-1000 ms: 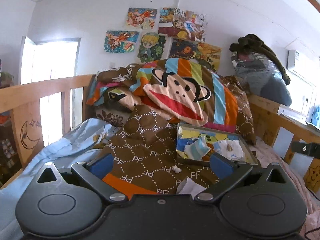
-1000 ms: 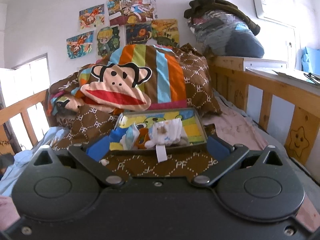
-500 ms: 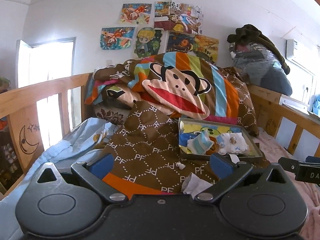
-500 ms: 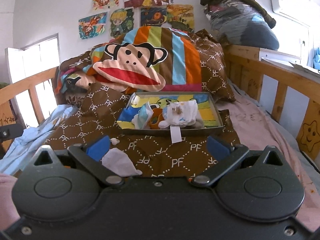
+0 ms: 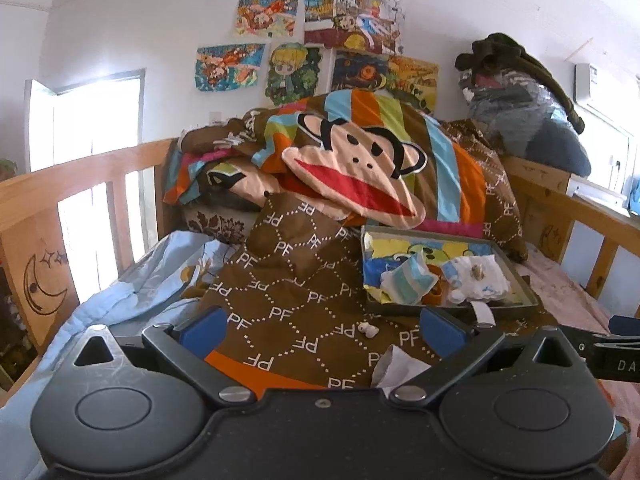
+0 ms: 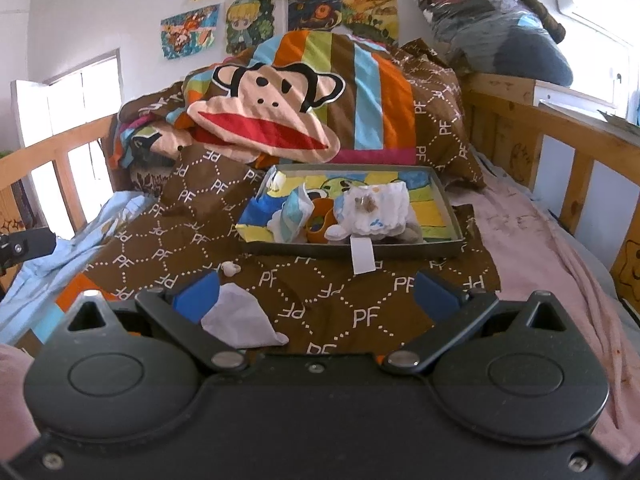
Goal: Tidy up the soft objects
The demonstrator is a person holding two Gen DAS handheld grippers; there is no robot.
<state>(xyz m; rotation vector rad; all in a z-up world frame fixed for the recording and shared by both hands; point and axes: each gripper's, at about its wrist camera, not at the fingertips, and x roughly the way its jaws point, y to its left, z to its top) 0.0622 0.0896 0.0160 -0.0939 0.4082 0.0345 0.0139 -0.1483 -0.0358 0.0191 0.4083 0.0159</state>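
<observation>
A shallow grey tray (image 6: 448,204) (image 5: 520,276) with a colourful cartoon lining rests on a brown "PF" blanket (image 6: 320,296) (image 5: 288,296) on a bed. Inside it lie a blue-and-white striped soft piece (image 6: 294,216) (image 5: 406,282) and a white soft toy (image 6: 376,210) (image 5: 476,278) whose white tag (image 6: 362,260) hangs over the front wall. A loose pale cloth (image 6: 240,318) (image 5: 398,368) lies on the blanket in front of the tray, with a tiny white object (image 6: 231,268) (image 5: 368,330) near it. My left gripper (image 5: 320,326) and right gripper (image 6: 316,292) are both open and empty, short of the tray.
A striped monkey-face quilt (image 6: 288,100) is heaped behind the tray. Wooden bed rails (image 6: 560,140) (image 5: 80,184) run along both sides. A light blue sheet (image 5: 132,300) lies left, a pink sheet (image 6: 540,248) right. A bundle of bagged clothes (image 6: 492,40) sits on the far right ledge.
Both grippers have drawn back from the tray, so it looks farther off. The loose pale cloth has come into the right wrist view. Both stay open.
</observation>
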